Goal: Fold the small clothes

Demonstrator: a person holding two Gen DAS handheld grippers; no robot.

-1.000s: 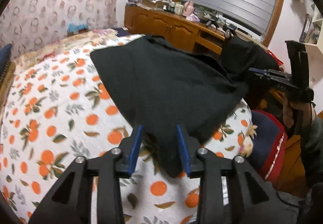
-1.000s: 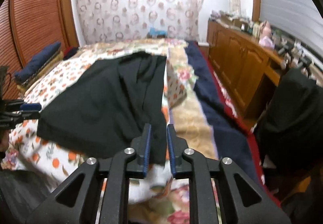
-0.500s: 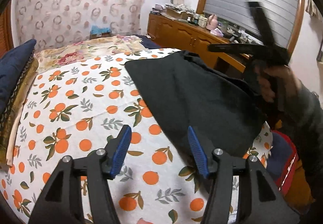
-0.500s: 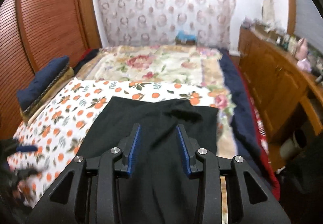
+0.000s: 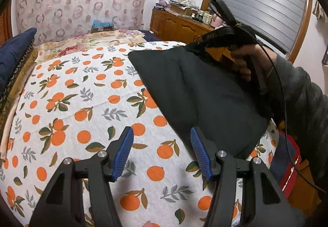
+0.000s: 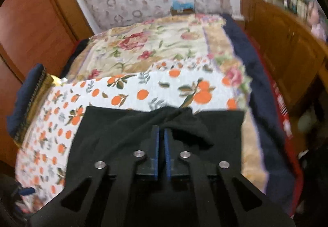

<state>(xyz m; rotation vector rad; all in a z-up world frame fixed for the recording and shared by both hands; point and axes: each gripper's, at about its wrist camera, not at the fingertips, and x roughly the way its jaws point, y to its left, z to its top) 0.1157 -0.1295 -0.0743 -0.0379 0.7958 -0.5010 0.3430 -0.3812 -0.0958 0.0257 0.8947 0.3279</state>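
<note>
A black garment point(image 5: 196, 91) lies on the orange-print sheet point(image 5: 82, 108) on the bed, to the right. My left gripper point(image 5: 162, 141) is open and empty, low over the sheet by the garment's near left edge. My right gripper point(image 6: 161, 134) is shut on a bunched fold at the black garment's point(image 6: 114, 145) far edge. It also shows in the left wrist view point(image 5: 196, 46), pinching the garment's far corner and lifting it slightly.
A floral quilt point(image 6: 155, 46) covers the far half of the bed. Dark blue pillows point(image 5: 12, 57) are stacked at the left. A wooden dresser point(image 5: 180, 24) with clutter stands along the right, beside the shuttered window. A red and navy blanket point(image 5: 287, 163) hangs at the bed's right edge.
My left gripper opened wide and drew off the garment to its left. My right gripper moved over the garment to its far edge and shut on a fold there.
</note>
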